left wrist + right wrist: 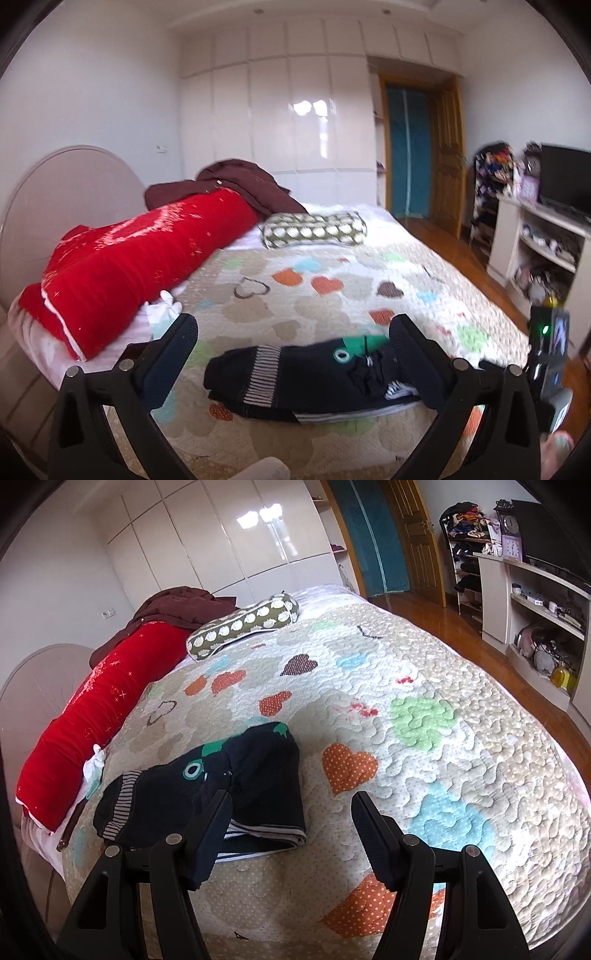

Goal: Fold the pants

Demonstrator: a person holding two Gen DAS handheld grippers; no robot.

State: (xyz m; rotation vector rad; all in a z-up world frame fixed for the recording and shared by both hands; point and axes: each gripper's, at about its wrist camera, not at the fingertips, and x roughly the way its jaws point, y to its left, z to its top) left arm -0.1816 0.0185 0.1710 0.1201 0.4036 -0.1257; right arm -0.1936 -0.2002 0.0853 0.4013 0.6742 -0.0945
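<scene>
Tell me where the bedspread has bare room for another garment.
Widest bare stretch: quilt right of the dark pants, out to the floor-side edge. Also free between pants and spotted pillow. Crowded along the headboard side: red bolster, brown garment.

The right finger (pixel 413 363) of the left gripper covers the right end of the pants (pixel 314 380) in the left wrist view; in the right wrist view the right gripper's left finger (pixel 210 834) hides part of their near edge. How many layers the pants lie in cannot be told. The shelves (pixel 546 251) at far right are smeared by blur – their contents unreadable. A dark device (pixel 550 343) with a green light is cut by the right edge. The headboard (pixel 55 192) is cut off at left, and the red bolster (pixel 129 258) hides its lower part. A pale shape (pixel 266 469) at the bottom edge – unclear.
</scene>
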